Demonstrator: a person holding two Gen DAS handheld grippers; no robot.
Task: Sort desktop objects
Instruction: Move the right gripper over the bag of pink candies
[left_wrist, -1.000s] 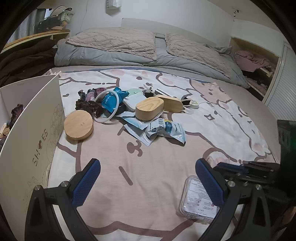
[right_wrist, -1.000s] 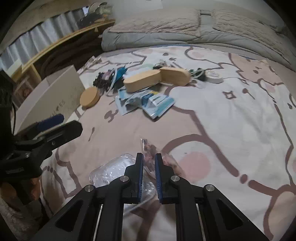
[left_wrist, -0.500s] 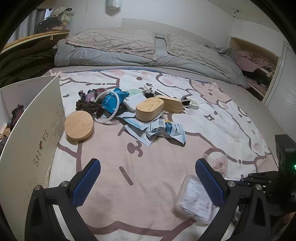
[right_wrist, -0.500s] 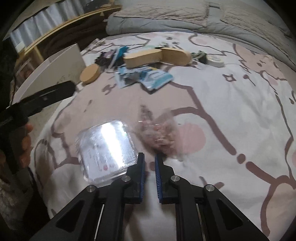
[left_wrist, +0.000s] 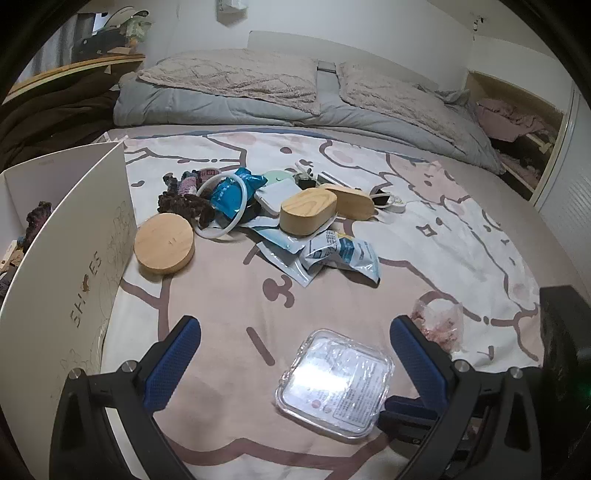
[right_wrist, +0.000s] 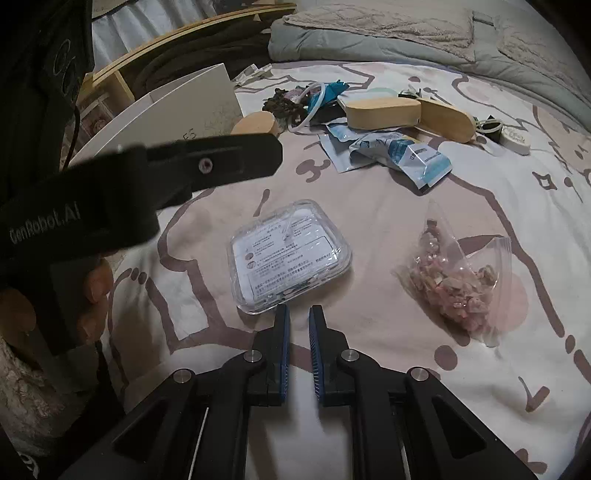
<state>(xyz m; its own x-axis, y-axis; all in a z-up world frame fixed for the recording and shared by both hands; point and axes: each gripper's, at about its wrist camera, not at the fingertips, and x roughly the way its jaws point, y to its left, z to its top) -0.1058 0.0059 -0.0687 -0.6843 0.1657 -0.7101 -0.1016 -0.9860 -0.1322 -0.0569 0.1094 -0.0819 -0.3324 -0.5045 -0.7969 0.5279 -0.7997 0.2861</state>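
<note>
Just changed: a second ago my right gripper (right_wrist: 298, 314) had its fingers over the zip bag of pink bits (right_wrist: 456, 282), pinching at it; now the bag lies free on the bed sheet (right_wrist: 424, 206), off to the right of those fingers and apart from them.
Right fingers: nearly shut, only a thin slit between the pads, nothing in it. They have swung across so their tips sit just at the near edge of the clear plastic case (right_wrist: 290, 254).
Left fingers: my left gripper (left_wrist: 295, 341) has not shifted; its fingers stand wide open and empty, with the clear case (left_wrist: 338, 384) lying on the bed between them, nearer the right-hand one.
Still to sort: the pile far ahead of both pairs of fingers, with the round wooden lid (left_wrist: 164, 243), oval wooden box (left_wrist: 308, 210) and blue-white packet (left_wrist: 341, 254); the white shoe box (left_wrist: 70, 258) stands left of the left fingers.
Meaning for the task: I judge the bag is set down as placed beside the case, and the case looks like my next target.
</note>
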